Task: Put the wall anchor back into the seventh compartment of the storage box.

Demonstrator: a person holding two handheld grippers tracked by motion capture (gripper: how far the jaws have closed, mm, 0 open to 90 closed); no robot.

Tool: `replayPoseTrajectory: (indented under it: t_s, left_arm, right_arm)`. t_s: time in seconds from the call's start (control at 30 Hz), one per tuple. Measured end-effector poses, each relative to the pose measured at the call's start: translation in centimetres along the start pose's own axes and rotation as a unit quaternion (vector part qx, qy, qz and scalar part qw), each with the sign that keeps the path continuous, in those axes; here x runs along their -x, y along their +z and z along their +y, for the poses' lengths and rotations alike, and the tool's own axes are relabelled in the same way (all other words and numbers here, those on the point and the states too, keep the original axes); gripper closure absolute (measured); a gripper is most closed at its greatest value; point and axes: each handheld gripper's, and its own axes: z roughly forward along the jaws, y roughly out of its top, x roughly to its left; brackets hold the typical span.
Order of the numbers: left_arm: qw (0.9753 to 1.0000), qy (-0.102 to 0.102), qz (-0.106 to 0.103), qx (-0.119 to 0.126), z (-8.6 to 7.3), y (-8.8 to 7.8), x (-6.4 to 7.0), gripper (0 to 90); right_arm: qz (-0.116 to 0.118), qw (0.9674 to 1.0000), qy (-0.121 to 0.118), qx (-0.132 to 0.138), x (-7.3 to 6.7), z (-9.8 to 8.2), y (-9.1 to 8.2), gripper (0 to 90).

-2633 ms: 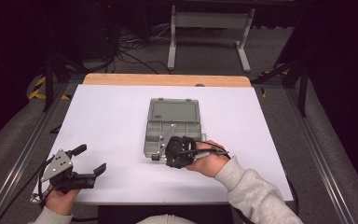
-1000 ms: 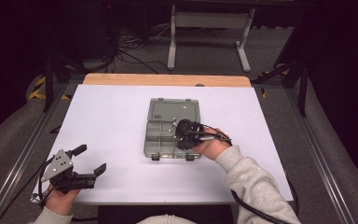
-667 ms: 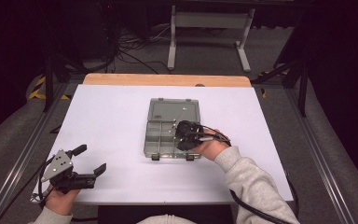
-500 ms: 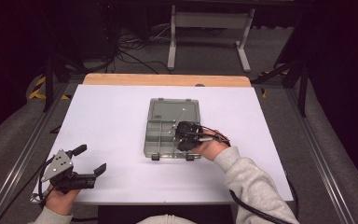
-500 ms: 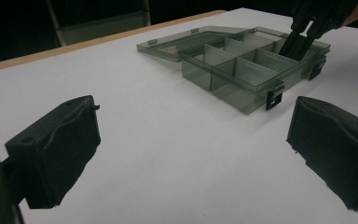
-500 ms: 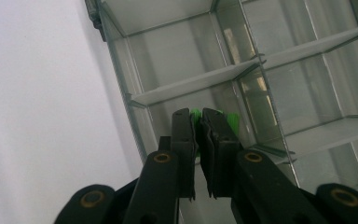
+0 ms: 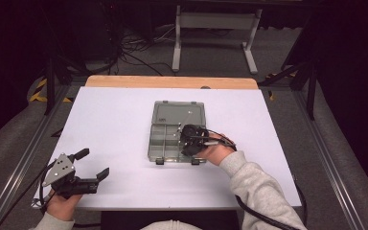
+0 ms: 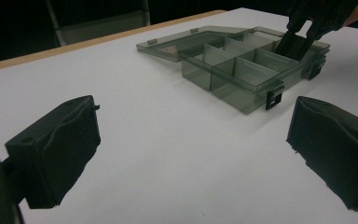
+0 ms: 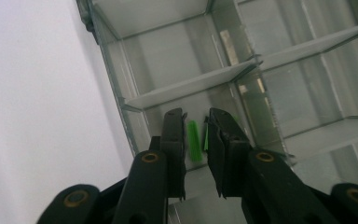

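Observation:
A clear grey compartment box (image 7: 159,143) lies open in the middle of the white table, its lid (image 7: 179,112) folded flat behind it. My right gripper (image 7: 189,142) points down into a compartment on the box's right side. Its jaws (image 9: 196,116) have just been opening, and they now stand a little apart. A small green piece (image 9: 194,141) lies on the compartment floor between them, and neither pad presses on it. My left gripper (image 7: 92,163) rests at the table's front left, open and empty. From there the box (image 8: 242,77) and the right gripper (image 8: 303,35) show ahead.
The table (image 7: 115,120) is a white sheet with a wooden strip (image 7: 172,81) along its far edge. Metal rails (image 7: 24,153) run down both sides. A white stand (image 7: 215,28) and cables lie on the floor beyond. The other compartments (image 9: 168,56) look bare.
My right gripper has moved from the box's front edge to over its right compartments and stayed there. The left gripper has not moved.

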Motion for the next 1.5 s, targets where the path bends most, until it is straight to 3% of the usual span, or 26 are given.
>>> replayPoseTrajectory:
  t_s: [0.2, 0.27, 0.37, 0.4, 0.43, 0.47, 0.53, 0.63, 0.73, 0.77, 0.8, 0.83, 0.87, 0.9, 1.03, 1.1, 1.27, 1.3, 1.33, 1.4, 1.43, 1.5]
  left_arm:
    - [1.0000, 0.001, 0.001, -0.001, -0.1, -0.1, 0.0, 2.9]
    - [1.0000, -0.002, 0.004, 0.003, -0.2, -0.2, 0.0, 2.9]
    - [0.9999, -0.007, 0.007, 0.003, -0.2, -0.3, -0.1, 2.9]
    - [0.9999, -0.007, 0.007, 0.003, -0.2, -0.3, -0.1, 2.9]
    - [0.9999, -0.008, 0.008, 0.004, -0.3, -0.3, 0.0, 2.9]
    - [0.9999, -0.007, 0.008, -0.001, -0.3, -0.3, 0.0, 2.9]
    - [0.9999, -0.006, 0.008, 0.003, -0.2, -0.2, 0.0, 2.8]
    - [1.0000, -0.005, 0.007, -0.002, -0.2, -0.2, 0.1, 2.7]
    - [1.0000, -0.002, 0.004, 0.001, -0.1, 0.0, 0.2, 2.6]
    - [1.0000, -0.002, 0.004, 0.001, -0.1, 0.0, 0.2, 2.6]
    - [1.0000, 0.001, 0.004, 0.002, -0.1, 0.0, 0.2, 2.6]
    - [1.0000, -0.001, 0.003, 0.003, 0.0, -0.1, 0.2, 2.6]
    - [1.0000, 0.000, 0.002, 0.003, 0.0, -0.1, 0.2, 2.6]
    - [1.0000, 0.000, 0.002, 0.003, 0.0, -0.1, 0.2, 2.6]
    - [1.0000, 0.007, -0.003, -0.003, 0.0, 0.0, 0.4, 2.5]
    - [0.9999, 0.012, -0.004, -0.004, 0.1, 0.1, 0.6, 2.5]
    - [0.9998, 0.019, -0.007, -0.004, 0.1, 0.3, 0.8, 2.4]
    - [0.9998, 0.019, -0.007, -0.001, 0.1, 0.4, 0.9, 2.4]
    - [0.9998, 0.019, -0.007, -0.001, 0.1, 0.4, 0.9, 2.3]
    - [0.9998, 0.018, -0.009, -0.001, 0.1, 0.4, 0.9, 2.2]
    - [0.9998, 0.018, -0.009, 0.001, 0.1, 0.5, 0.9, 2.1]
    - [0.9997, 0.021, -0.013, -0.001, 0.1, 0.5, 1.0, 1.9]
  right_arm:
    - [-0.013, 0.9983, 0.009, 0.056, -0.2, -0.5, -2.2, 70.2]
    - [-0.020, 0.9957, 0.009, 0.090, -0.6, -1.1, -3.3, 65.4]
    - [-0.027, 0.9890, 0.021, 0.144, -1.2, -2.4, -4.7, 55.5]
    - [-0.027, 0.9890, 0.021, 0.144, -1.2, -2.4, -4.7, 55.5]
    - [-0.024, 0.9849, 0.025, 0.170, -1.3, -3.0, -5.3, 51.9]
    - [-0.018, 0.9772, 0.032, 0.209, -1.5, -3.9, -6.0, 42.1]
    - [-0.022, 0.9708, 0.038, 0.236, -1.8, -4.6, -6.7, 34.8]
    - [-0.027, 0.9635, 0.041, 0.263, -2.1, -5.7, -7.2, 26.6]
    - [-0.030, 0.9534, 0.046, 0.297, -2.6, -7.2, -7.5, 20.6]
    - [-0.030, 0.9534, 0.046, 0.297, -2.6, -7.2, -7.5, 20.6]
    - [-0.033, 0.9491, 0.048, 0.310, -2.8, -7.7, -7.5, 18.6]
    - [-0.041, 0.9422, 0.050, 0.329, -3.1, -8.7, -7.5, 15.6]
    - [-0.047, 0.9391, 0.050, 0.337, -3.3, -9.2, -7.4, 14.1]
    - [-0.047, 0.9391, 0.050, 0.337, -3.3, -9.2, -7.4, 14.1]
    - [-0.064, 0.9246, 0.061, 0.371, -3.7, -11.2, -7.0, 8.9]
    - [-0.075, 0.9197, 0.064, 0.380, -3.9, -12.1, -6.7, 7.2]
    - [-0.088, 0.8993, 0.079, 0.421, -4.2, -14.4, -6.4, 4.3]
    - [-0.089, 0.8971, 0.082, 0.425, -4.3, -14.7, -6.3, 4.2]
    - [-0.089, 0.8971, 0.082, 0.425, -4.3, -14.7, -6.3, 4.2]
    - [-0.096, 0.8895, 0.085, 0.438, -4.5, -15.8, -6.1, 4.2]
    - [-0.098, 0.8877, 0.088, 0.441, -4.5, -16.1, -5.9, 4.1]
    - [-0.107, 0.8869, 0.093, 0.440, -4.5, -16.7, -5.6, 4.2]
